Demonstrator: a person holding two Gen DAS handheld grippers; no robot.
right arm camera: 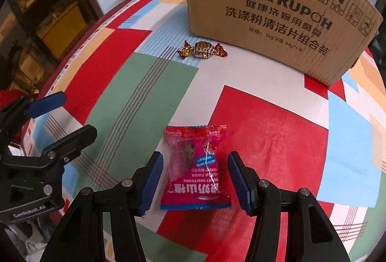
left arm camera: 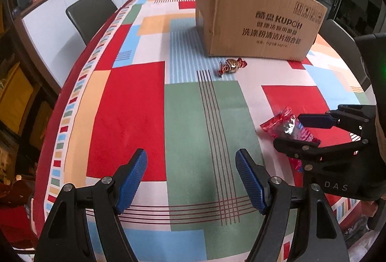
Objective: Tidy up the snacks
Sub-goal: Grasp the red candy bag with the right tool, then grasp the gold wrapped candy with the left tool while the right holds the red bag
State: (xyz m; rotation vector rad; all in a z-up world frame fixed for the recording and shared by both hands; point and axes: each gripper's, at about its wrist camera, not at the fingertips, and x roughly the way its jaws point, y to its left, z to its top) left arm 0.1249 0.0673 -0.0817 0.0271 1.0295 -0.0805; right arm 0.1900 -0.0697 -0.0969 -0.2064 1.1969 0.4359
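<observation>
My right gripper (right arm camera: pixel 193 180) straddles the red snack packet (right arm camera: pixel 196 170) low in the frame, jaws apart, pads not touching it. My left gripper (left arm camera: pixel 191 177) hangs open over the tablecloth (left arm camera: pixel 125 117). A wrapped candy (right arm camera: pixel 202 49) lies just before the cardboard box (right arm camera: pixel 277 15).

Matt corrugated cardboard box (right arm camera: pixel 270 13), glossy plastic snack packet (right arm camera: pixel 196 167), woven tablecloth (right arm camera: pixel 149 102)

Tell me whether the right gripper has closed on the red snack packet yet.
Not yet: open. In the right wrist view the right gripper straddles the red snack packet, which lies flat on the tablecloth, with gaps showing between both pads and the wrapper.
</observation>
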